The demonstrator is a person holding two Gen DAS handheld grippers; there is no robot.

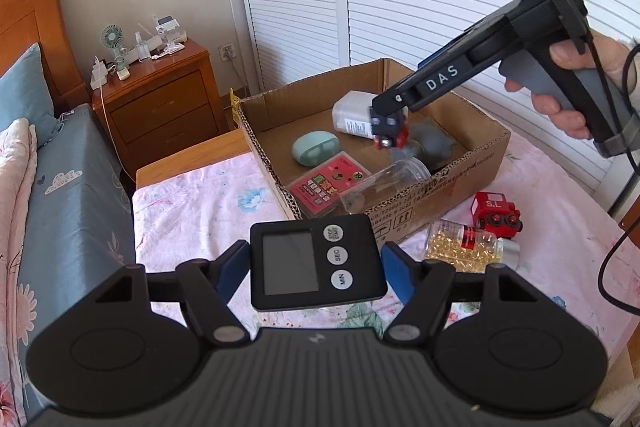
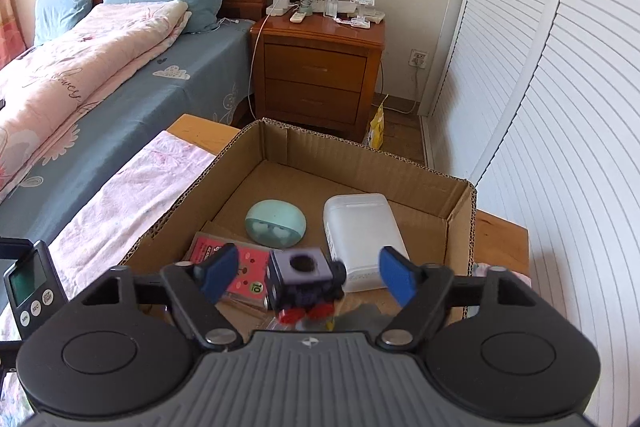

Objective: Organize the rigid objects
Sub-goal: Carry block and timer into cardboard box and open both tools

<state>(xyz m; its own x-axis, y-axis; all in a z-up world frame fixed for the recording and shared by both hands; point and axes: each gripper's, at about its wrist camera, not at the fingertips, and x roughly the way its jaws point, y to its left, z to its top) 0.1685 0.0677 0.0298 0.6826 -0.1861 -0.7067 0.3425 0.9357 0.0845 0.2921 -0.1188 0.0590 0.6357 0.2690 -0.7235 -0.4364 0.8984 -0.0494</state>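
My left gripper (image 1: 314, 267) is shut on a black digital timer (image 1: 316, 263), its blue pads pressing both side edges above the pink sheet. The timer (image 2: 32, 287) also shows at the left edge of the right wrist view. My right gripper (image 2: 307, 274) is open over the cardboard box (image 2: 400, 163). A blurred grey toy train car (image 2: 304, 281) with red wheels sits between the wide blue pads without touching either. In the left wrist view that toy car (image 1: 386, 133) hangs just under the right gripper (image 1: 384, 109), above the box (image 1: 440, 183).
Inside the box lie a teal case (image 2: 276, 225), a white container (image 2: 360, 231), a pink card pack (image 1: 328, 185), a clear jar (image 1: 384, 183) and a grey lump (image 1: 432, 141). A red toy engine (image 1: 496, 215) and a capsule bottle (image 1: 468, 245) lie outside it. A bed and nightstand (image 2: 316, 67) stand beyond.
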